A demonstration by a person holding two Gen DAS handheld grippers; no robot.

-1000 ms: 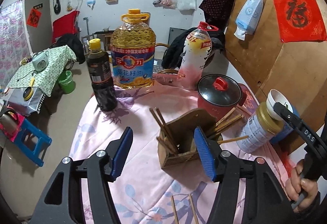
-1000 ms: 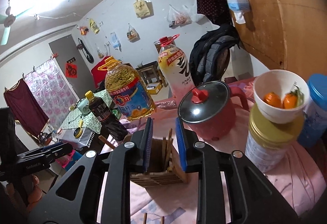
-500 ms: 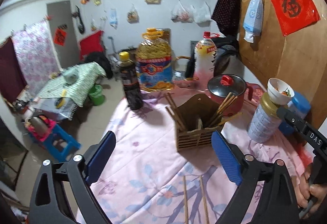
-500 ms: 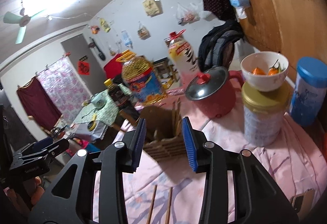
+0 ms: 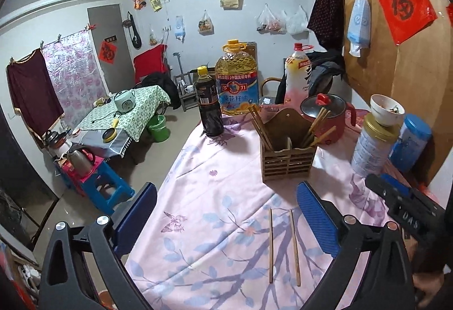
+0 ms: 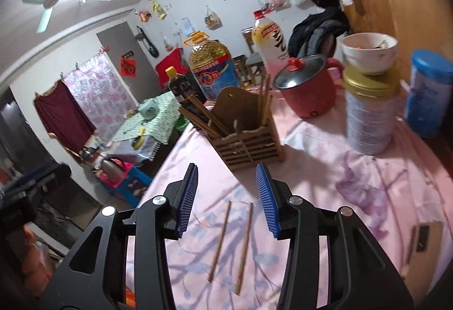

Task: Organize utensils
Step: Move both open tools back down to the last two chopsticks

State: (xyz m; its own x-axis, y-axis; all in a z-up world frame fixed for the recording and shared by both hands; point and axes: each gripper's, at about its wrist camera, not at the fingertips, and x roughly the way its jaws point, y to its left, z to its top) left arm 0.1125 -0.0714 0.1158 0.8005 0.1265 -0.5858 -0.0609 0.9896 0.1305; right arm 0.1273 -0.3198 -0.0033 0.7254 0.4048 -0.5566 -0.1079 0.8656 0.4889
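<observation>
Both grippers farther back from chopstick holder (image 5: 288,152) than before, jaws opening, empty

A matt floral cloth (image 5: 215,213) lies under bare wooden chopsticks (image 5: 294,246), a slatted wooden holder (image 5: 287,160) and a glossy red pot (image 5: 325,120).
</observation>
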